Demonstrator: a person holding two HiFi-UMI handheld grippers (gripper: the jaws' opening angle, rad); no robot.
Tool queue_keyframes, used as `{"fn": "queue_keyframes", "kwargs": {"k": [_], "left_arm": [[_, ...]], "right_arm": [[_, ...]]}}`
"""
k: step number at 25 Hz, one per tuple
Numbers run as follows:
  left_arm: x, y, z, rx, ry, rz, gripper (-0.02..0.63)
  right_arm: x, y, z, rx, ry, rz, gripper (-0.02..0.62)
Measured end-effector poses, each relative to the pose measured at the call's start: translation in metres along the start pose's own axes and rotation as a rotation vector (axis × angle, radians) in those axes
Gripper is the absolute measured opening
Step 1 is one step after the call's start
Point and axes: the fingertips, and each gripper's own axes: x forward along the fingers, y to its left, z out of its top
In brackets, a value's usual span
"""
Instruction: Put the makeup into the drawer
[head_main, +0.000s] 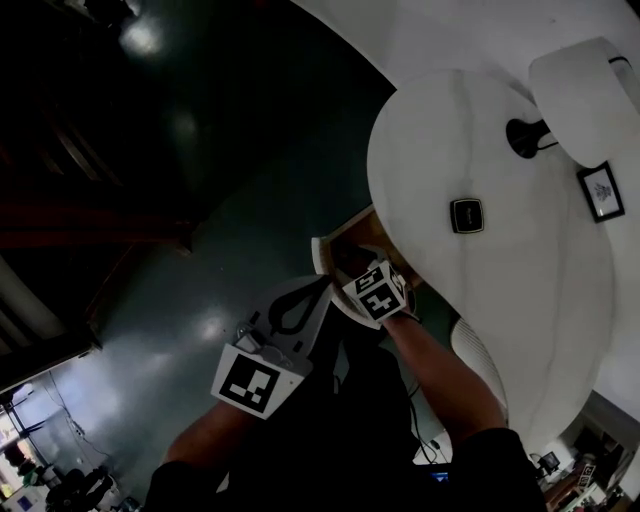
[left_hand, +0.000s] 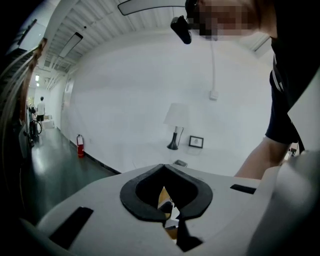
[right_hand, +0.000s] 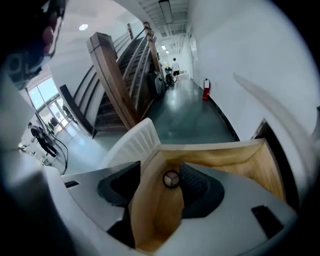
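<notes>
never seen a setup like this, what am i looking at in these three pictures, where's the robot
There is no robot: a person holds a two-jaw gripping tool in each hand. The dark picture comes from a camera on the person's head, looking down; the other two come from cameras riding on each tool. The left tool is shut and seems to hold nothing. The right tool is open above an open wooden drawer, where a small round item lies ungripped. On the white table stand a lamp, a framed picture and a small dark case.
</notes>
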Motion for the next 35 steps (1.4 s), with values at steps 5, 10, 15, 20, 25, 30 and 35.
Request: {"fn": "queue_keyframes", "kwargs": {"k": [5, 10, 15, 20, 25, 30, 35], "left_arm": [[-0.008, -0.003, 0.025, 0.001, -0.031, 0.003, 0.009], [-0.016, -0.013, 0.058, 0.017, -0.071, -0.011, 0.009], [-0.016, -0.036, 0.085, 0.046, -0.097, -0.042, 0.009], [-0.007, -0.056, 0.103, 0.067, -0.119, -0.077, 0.009], [-0.006, -0.075, 0.116, 0.083, -0.13, -0.107, 0.009], [-0.002, -0.084, 0.117, 0.093, -0.127, -0.117, 0.009], [0.001, -0.089, 0.117, 0.093, -0.126, -0.126, 0.009]], "right_arm": [[-0.06, 0.02, 0.024, 0.072, -0.115, -0.011, 0.221], [-0.141, 0.026, 0.05, 0.108, -0.233, -0.032, 0.221], [-0.222, 0.017, 0.064, 0.146, -0.347, -0.077, 0.216], [-0.286, 0.007, 0.068, 0.152, -0.437, -0.138, 0.181], [-0.327, 0.005, 0.06, 0.15, -0.468, -0.184, 0.149], [-0.349, -0.013, 0.047, 0.177, -0.501, -0.246, 0.073], [-0.359, -0.033, 0.042, 0.198, -0.528, -0.298, 0.029]]}}
